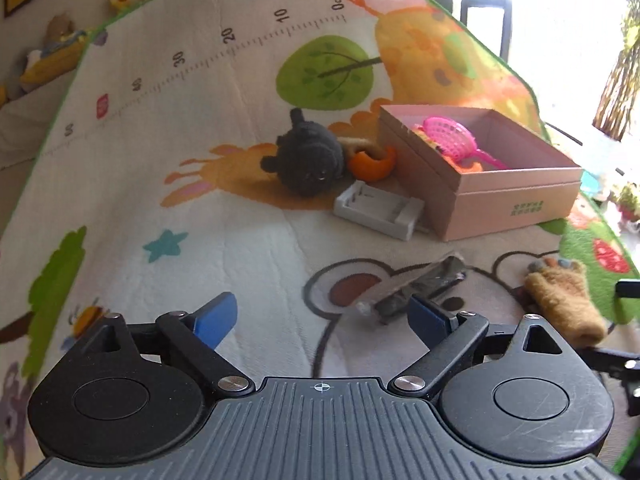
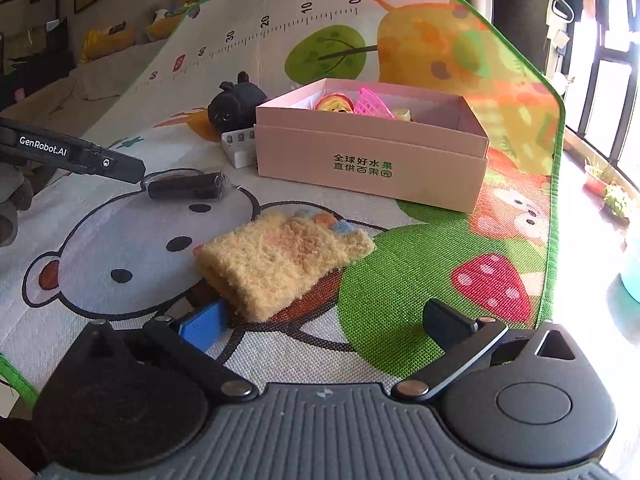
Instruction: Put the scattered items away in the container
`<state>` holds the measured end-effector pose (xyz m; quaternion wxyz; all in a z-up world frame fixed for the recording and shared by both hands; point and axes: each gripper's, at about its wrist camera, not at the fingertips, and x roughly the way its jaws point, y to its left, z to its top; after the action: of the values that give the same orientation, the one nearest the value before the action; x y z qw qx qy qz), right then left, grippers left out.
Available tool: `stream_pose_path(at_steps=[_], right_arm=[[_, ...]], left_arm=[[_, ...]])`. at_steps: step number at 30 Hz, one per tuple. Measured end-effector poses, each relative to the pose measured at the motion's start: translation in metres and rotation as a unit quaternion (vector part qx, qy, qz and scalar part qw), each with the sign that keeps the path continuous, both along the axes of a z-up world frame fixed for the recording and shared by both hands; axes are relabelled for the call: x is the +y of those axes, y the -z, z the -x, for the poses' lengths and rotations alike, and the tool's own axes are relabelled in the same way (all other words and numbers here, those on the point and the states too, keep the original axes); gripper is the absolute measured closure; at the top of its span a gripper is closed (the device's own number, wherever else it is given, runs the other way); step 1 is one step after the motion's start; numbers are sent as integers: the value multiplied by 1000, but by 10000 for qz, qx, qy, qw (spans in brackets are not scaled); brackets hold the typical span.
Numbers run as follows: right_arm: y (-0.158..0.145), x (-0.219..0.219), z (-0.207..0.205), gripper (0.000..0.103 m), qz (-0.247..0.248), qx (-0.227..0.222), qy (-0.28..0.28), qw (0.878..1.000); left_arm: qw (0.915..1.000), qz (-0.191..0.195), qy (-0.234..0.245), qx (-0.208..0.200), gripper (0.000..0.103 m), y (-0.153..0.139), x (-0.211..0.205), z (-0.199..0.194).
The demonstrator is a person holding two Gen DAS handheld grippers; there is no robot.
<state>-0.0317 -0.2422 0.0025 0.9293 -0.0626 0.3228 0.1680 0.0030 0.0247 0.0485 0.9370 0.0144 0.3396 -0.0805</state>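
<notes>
My left gripper (image 1: 320, 312) is open above the play mat, nothing between its blue pads. A dark wrapped packet (image 1: 416, 288) lies just beyond its right finger. Farther off are a white battery charger (image 1: 380, 210), a black plush toy (image 1: 308, 160) and an orange peel-shaped piece (image 1: 370, 164), all beside the pink box (image 1: 516, 196), which holds a pink sieve (image 1: 448, 134). My right gripper (image 2: 322, 320) is open too, low over the mat. A fuzzy yellow mitten (image 2: 280, 260) lies just ahead, its near end by the left pad. The box (image 2: 372, 160) stands behind it.
The cartoon mat (image 2: 420, 280) has a green border, with bare floor, potted plants (image 2: 612, 196) and a bright window to the right. Stuffed toys (image 1: 52, 52) line the far wall. One finger of the left gripper (image 2: 100, 160) reaches in by the packet (image 2: 184, 186).
</notes>
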Motion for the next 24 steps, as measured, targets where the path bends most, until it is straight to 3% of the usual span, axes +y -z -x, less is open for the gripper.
stream_pose_path(at_steps=[2, 6, 11, 17, 18, 20, 23, 24], right_arm=[[0, 0, 0, 0, -6, -7, -4, 10000], [1, -1, 3, 0, -24, -40, -23, 10000], [1, -2, 5, 0, -59, -96, -96, 9999], [1, 0, 5, 0, -65, -108, -135, 9998], [1, 0, 5, 0, -64, -106, -135, 9998], [1, -1, 5, 0, -63, -98, -126, 9999], [1, 0, 6, 0, -47, -95, -112, 9999], [0, 0, 6, 0, -42, -94, -109, 9999]], left_arm=[[9997, 237, 67, 52, 7, 2, -19, 3], [9988, 378, -252, 181, 6, 11, -58, -11], [9970, 123, -733, 219, 6, 22, -76, -37], [9983, -82, -555, 150, 7, 31, -77, -40], [9986, -146, -501, 107, 9, 32, -76, -39], [9990, -248, -350, 77, 24, 34, -76, -37], [9996, -274, -88, 32, 28, 34, -73, -31], [9995, -304, 36, -2, 37, 34, -72, -27]])
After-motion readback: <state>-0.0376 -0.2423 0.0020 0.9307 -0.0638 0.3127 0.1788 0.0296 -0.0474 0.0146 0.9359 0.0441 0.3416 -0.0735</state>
